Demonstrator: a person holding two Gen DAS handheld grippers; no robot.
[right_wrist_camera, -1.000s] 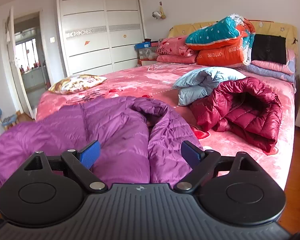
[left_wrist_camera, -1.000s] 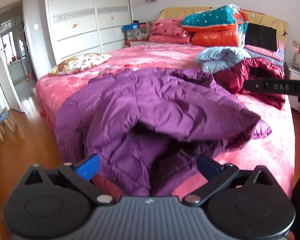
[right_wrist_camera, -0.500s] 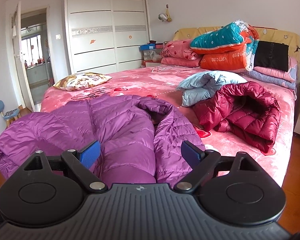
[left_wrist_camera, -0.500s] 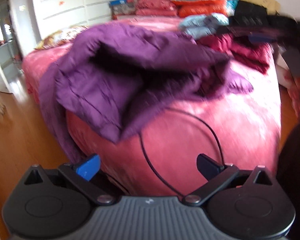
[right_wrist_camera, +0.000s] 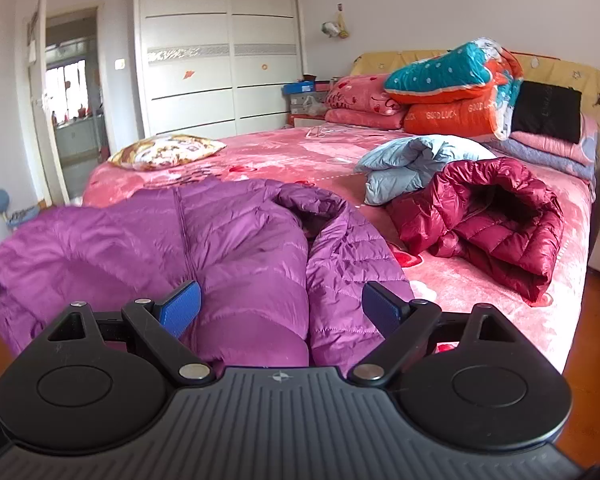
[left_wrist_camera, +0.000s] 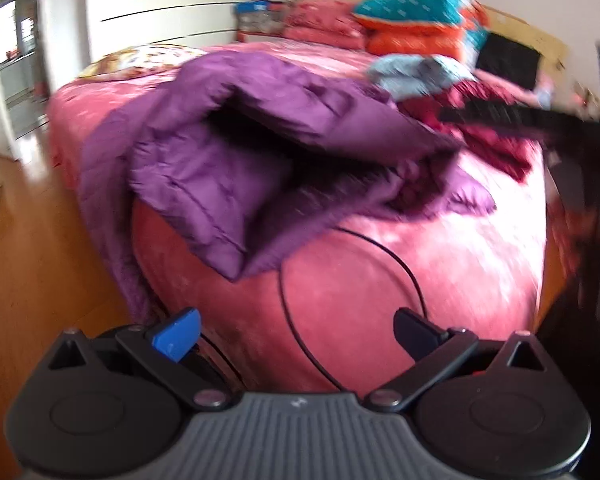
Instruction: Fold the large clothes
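Jacket [right_wrist_camera: 228, 248] lay on bed [right_wrist_camera: 480, 292] near its foot edge, second jacket [right_wrist_camera: 488, 220] to its right, quilt [right_wrist_camera: 412, 160] behind that, pillows [right_wrist_camera: 452, 92] stacked at headboard [right_wrist_camera: 556, 68]

A white wardrobe [right_wrist_camera: 220, 48] stands behind the pink bed [right_wrist_camera: 284, 156], a patterned pillow [right_wrist_camera: 168, 151] on it.

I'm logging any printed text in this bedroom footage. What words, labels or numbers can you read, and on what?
"GOOD LUCK": printed twice, with the second cut short, on the orange quilt stacked at the head of the bed.
Red lettering on the pink pillow: too distorted to read.
Faint marking on the black cushion: too dim to read.
Left wrist view: blurred by motion, nothing legible.
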